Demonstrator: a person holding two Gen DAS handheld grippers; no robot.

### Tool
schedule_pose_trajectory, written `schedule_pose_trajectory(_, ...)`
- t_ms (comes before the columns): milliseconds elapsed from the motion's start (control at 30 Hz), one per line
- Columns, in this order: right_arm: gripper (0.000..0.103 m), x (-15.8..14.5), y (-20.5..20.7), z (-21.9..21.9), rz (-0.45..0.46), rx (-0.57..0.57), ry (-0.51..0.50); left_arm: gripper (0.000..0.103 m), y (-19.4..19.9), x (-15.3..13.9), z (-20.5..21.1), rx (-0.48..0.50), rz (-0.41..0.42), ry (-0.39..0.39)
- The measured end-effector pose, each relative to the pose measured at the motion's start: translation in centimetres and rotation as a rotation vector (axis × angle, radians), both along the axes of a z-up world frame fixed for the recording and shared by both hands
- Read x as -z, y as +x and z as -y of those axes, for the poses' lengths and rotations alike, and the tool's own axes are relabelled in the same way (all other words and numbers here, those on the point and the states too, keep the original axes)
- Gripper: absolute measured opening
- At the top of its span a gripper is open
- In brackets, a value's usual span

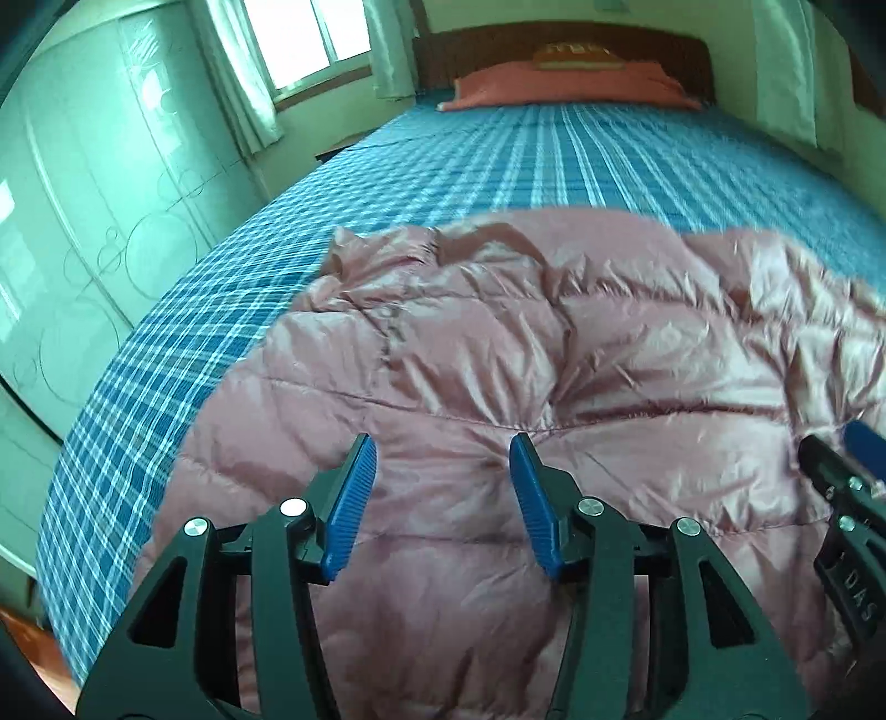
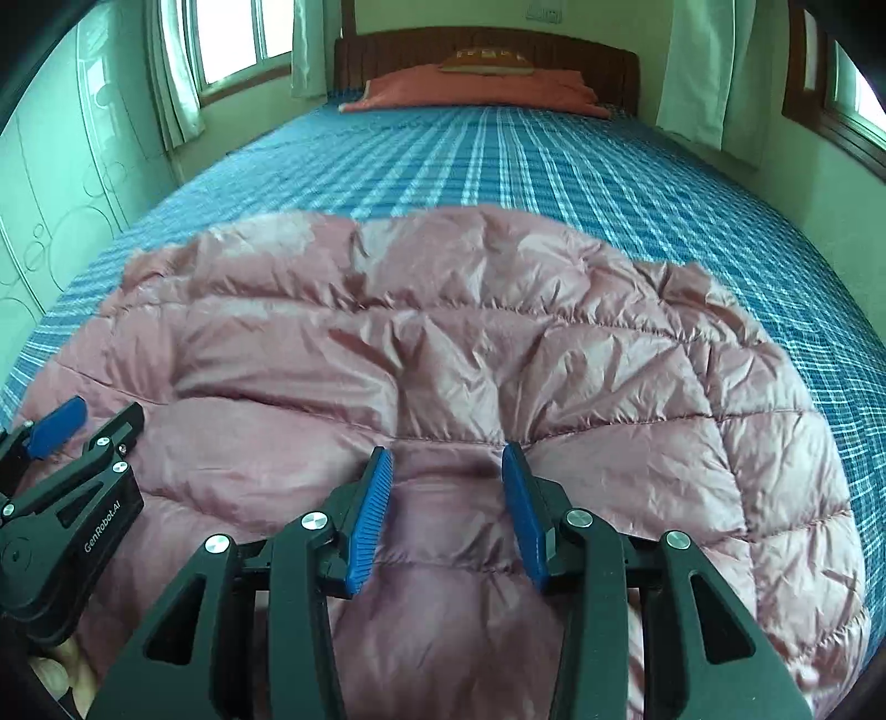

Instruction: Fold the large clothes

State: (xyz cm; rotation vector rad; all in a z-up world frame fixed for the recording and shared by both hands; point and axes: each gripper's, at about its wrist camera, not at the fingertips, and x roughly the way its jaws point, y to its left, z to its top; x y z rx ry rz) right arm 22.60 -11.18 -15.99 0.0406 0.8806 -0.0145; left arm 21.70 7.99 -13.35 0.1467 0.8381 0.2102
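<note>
A bed [image 2: 554, 183] covered in a blue-and-white plaid sheet [image 1: 443, 183] fills the room. At its far end a reddish-orange pillow [image 2: 476, 91] lies against a dark wooden headboard [image 2: 581, 61], with a smaller patterned cushion [image 2: 487, 60] on top of it. Pale curtains [image 2: 171, 83] hang beside a bright window [image 1: 307, 39]. A pale wardrobe [image 1: 94, 210] with circle patterns stands along the bed's left side.

Both units identical: left gripper [image 1: 443, 448] and right gripper [image 2: 447, 459] have matte black linkage arms with triangular cutouts, silver round pivot screws, and blue ribbed fingers [image 2: 370, 518]. Side of the left unit carries white "GenRobot.AI" lettering (seen from the right wrist view). Bare fingertips [image 2: 55, 673] show beneath it.
</note>
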Motion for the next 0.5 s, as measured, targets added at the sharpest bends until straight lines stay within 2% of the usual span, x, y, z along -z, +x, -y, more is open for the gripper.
schedule_pose_trajectory(67, 0.042, -0.1, -0.3, -0.5, 0.016, -0.007, -0.005, 0.05, -0.3, 0.1, -0.7, -0.02, 0.003, 0.018)
schedule_pose_trajectory(133, 0.043, 1.2, 0.3, -0.9, -0.016, -0.009, -0.018, 0.053, 0.0, 1.3, -1.4, -0.026, -0.032, 0.004)
schedule_pose_trajectory(233, 0.044, 2.5, 0.7, -0.9, -0.013, -0.004, -0.013, 0.056, -0.1, 2.0, -1.5, -0.022, -0.011, 0.012)
schedule_pose_trajectory(500, 0.045, 2.8, 0.7, -1.7, -0.008, 0.002, -0.043, 0.057, 0.0, 2.3, -1.5, -0.026, -0.009, 0.016)
